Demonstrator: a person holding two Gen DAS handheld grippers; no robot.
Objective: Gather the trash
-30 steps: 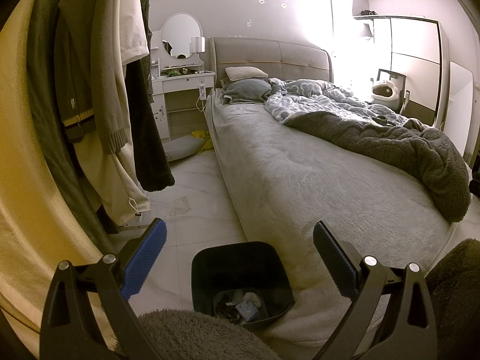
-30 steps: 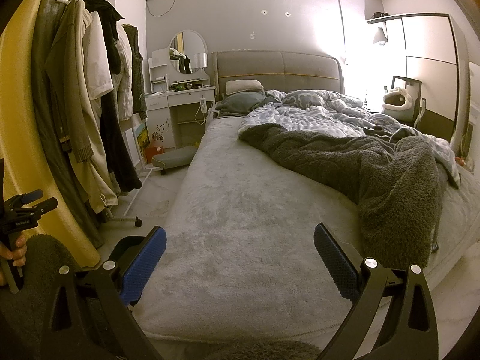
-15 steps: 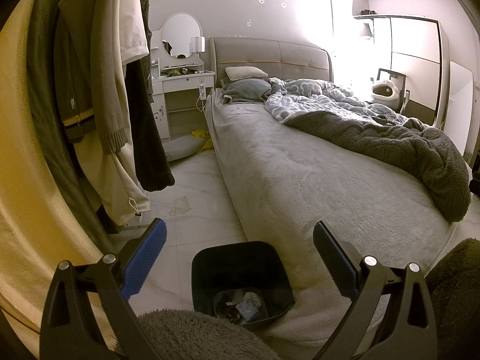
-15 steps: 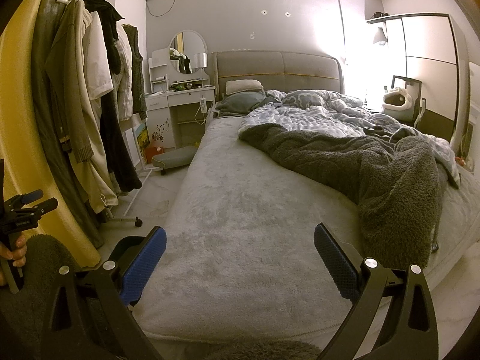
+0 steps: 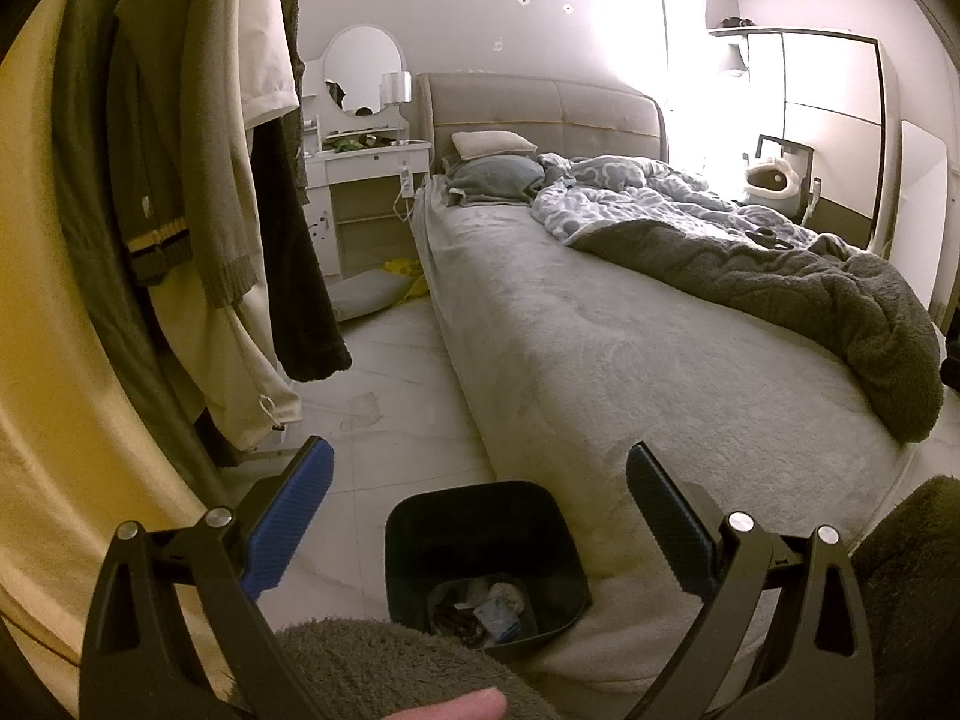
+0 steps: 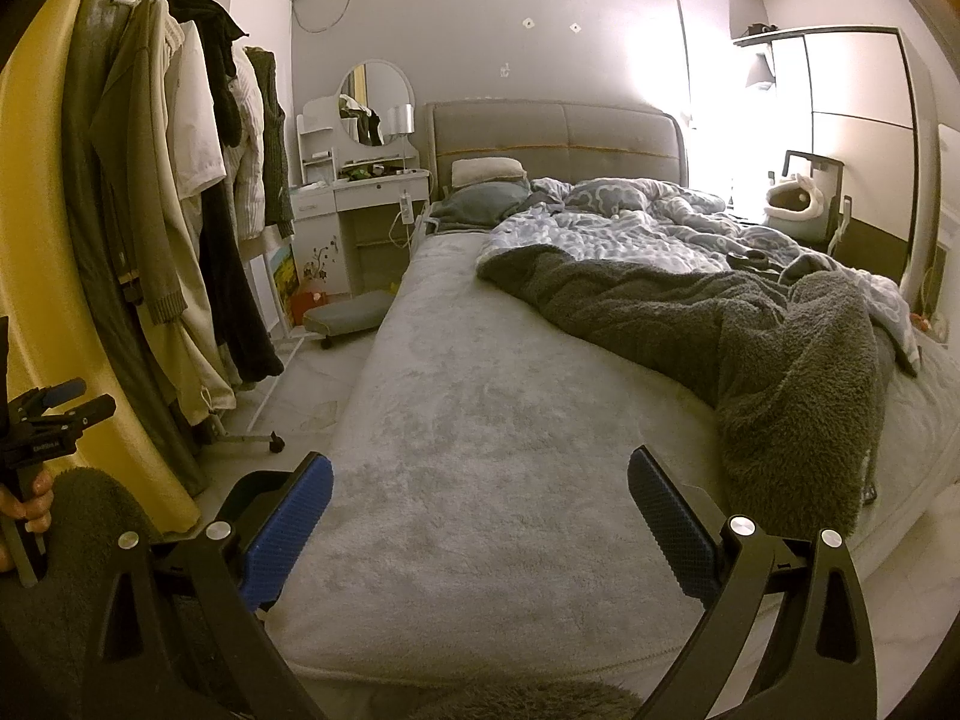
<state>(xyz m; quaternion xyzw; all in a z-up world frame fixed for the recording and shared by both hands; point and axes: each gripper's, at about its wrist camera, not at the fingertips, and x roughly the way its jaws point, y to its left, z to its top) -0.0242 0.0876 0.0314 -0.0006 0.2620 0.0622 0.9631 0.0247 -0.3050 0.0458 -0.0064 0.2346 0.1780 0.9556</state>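
A black trash bin (image 5: 420,546) stands on the floor at the foot corner of the bed, with several scraps of trash (image 5: 487,603) at its bottom. My left gripper (image 5: 480,492) is open and empty, held above and just in front of the bin. A thin clear scrap (image 5: 362,409) lies on the floor tiles beyond the bin. My right gripper (image 6: 480,495) is open and empty over the foot of the grey bed (image 6: 480,420). The bin's edge (image 6: 252,489) shows just behind my right gripper's left finger. The left gripper also shows at the left edge of the right wrist view (image 6: 51,405).
A rack of hanging coats (image 5: 198,192) stands left of the floor strip, on a wheeled base (image 6: 264,439). A dark blanket (image 6: 750,348) and patterned duvet (image 6: 630,228) lie on the bed. A white vanity (image 6: 360,198), a floor cushion (image 5: 366,291) and yellow items (image 5: 405,270) are at the far end.
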